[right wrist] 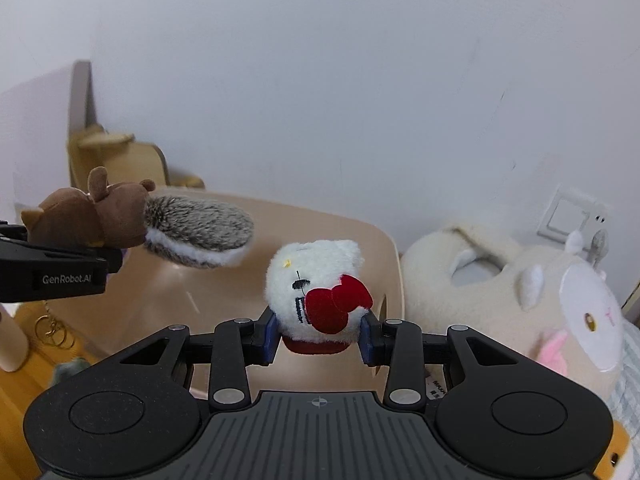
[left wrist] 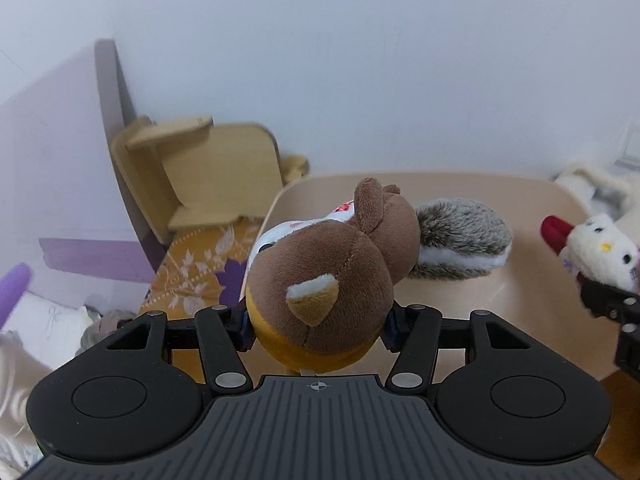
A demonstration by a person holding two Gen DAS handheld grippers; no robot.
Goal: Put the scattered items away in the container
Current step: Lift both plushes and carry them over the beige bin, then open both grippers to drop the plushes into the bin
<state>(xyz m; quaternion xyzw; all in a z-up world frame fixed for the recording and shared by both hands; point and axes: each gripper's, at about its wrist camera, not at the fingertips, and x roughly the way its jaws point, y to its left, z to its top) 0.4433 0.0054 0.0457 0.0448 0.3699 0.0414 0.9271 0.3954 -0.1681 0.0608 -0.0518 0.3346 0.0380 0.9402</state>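
Observation:
My left gripper (left wrist: 318, 330) is shut on a brown plush squirrel (left wrist: 320, 280) with a grey bushy tail, held above a beige rounded tabletop (left wrist: 520, 208). My right gripper (right wrist: 318, 338) is shut on a white plush kitten (right wrist: 316, 292) with a red bow, held above the same tabletop (right wrist: 352, 240). The squirrel (right wrist: 120, 216) and left gripper (right wrist: 52, 268) show at the left of the right wrist view. The kitten (left wrist: 600, 252) shows at the right edge of the left wrist view. No container can be made out for certain.
A large cream plush cushion with an animal face (right wrist: 520, 292) lies right of the table. A small wooden chair (left wrist: 192, 176) stands at the back left by the white wall. A patterned orange cloth (left wrist: 192, 268) covers the floor left of the table.

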